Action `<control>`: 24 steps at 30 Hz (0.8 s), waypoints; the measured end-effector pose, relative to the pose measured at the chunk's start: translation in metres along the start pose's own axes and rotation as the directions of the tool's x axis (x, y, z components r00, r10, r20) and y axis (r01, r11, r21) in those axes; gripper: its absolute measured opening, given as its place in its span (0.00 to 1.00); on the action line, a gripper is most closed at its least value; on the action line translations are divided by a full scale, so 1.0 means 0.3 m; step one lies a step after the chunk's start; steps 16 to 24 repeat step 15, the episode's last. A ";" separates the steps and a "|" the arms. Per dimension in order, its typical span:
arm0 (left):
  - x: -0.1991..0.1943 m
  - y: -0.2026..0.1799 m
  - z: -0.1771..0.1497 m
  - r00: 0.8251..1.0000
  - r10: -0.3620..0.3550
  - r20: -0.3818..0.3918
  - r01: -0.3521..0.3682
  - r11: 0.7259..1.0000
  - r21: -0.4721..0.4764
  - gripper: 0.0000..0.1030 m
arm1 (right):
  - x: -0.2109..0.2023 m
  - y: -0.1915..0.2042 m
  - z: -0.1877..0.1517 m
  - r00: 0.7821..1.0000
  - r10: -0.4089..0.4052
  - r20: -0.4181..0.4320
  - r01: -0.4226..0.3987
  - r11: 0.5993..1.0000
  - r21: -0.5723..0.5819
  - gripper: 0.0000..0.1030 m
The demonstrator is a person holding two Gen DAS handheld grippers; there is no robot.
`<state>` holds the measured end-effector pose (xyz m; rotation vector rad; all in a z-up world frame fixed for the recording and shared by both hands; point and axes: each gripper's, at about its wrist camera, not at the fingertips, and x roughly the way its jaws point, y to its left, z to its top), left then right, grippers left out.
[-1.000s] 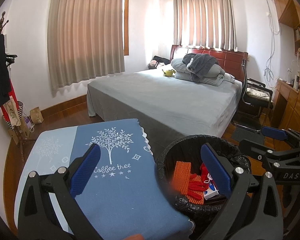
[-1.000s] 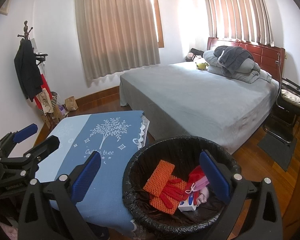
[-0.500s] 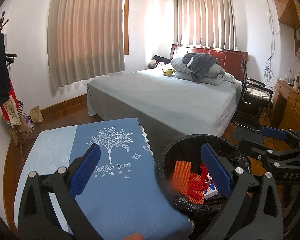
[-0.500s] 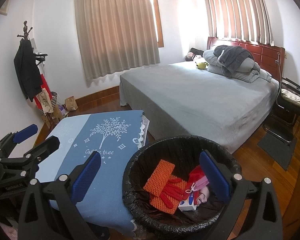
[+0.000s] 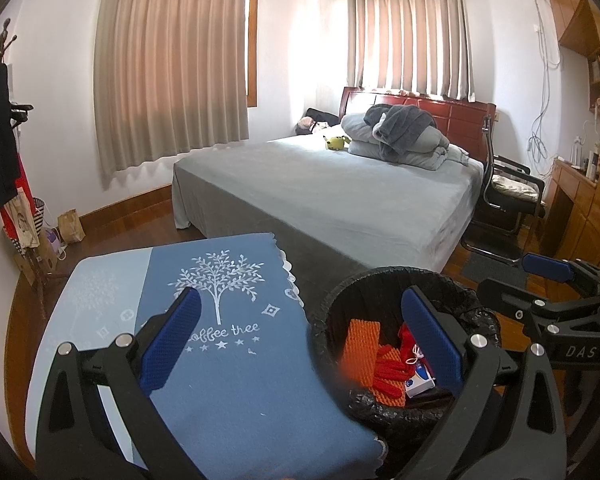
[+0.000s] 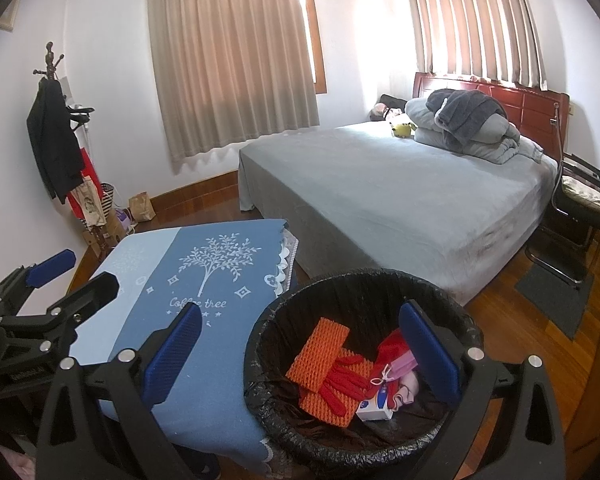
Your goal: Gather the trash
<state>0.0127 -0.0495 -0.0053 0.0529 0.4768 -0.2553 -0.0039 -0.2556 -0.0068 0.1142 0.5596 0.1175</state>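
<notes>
No shift since before — lined bin (image 6: 364, 292) beside blue-clothed table (image 6: 220, 344), bed (image 6: 400, 200) beyond

Left gripper (image 5: 300, 336): jaws spread wide, nothing held, level.
Right gripper (image 6: 300, 338): jaws spread wide, nothing held, alongside left.

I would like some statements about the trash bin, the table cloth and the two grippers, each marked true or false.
1. The round bin with a black plastic liner holds orange foam netting. True.
2. The left gripper is shut on a piece of trash. False: its jaws stand open and empty.
3. The blue cloth with a white tree print lies on the grey bed. False: it covers a table beside the bin.
4. The right gripper is open. True.
5. A small white and blue box lies in the bin. True.
</notes>
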 end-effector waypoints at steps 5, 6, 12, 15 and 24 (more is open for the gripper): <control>0.001 0.000 -0.014 1.000 -0.002 0.000 0.002 1.000 -0.004 0.95 | 0.005 0.005 -0.019 1.000 0.000 -0.003 0.000 1.000 0.003 0.94; 0.003 0.001 -0.012 1.000 -0.001 0.000 0.001 1.000 -0.003 0.95 | 0.004 0.005 -0.019 1.000 0.000 -0.002 0.000 1.000 0.003 0.94; 0.004 -0.001 -0.018 1.000 0.000 -0.001 0.000 1.000 -0.004 0.95 | 0.007 0.007 -0.025 1.000 0.000 -0.003 0.000 1.000 0.003 0.94; 0.006 0.000 -0.013 1.000 0.001 -0.002 -0.001 1.000 -0.003 0.95 | 0.007 0.011 -0.030 1.000 0.000 -0.003 0.000 1.000 0.002 0.94; 0.006 0.000 -0.013 1.000 0.001 -0.002 -0.001 1.000 -0.003 0.95 | 0.007 0.011 -0.030 1.000 0.000 -0.003 0.000 1.000 0.002 0.94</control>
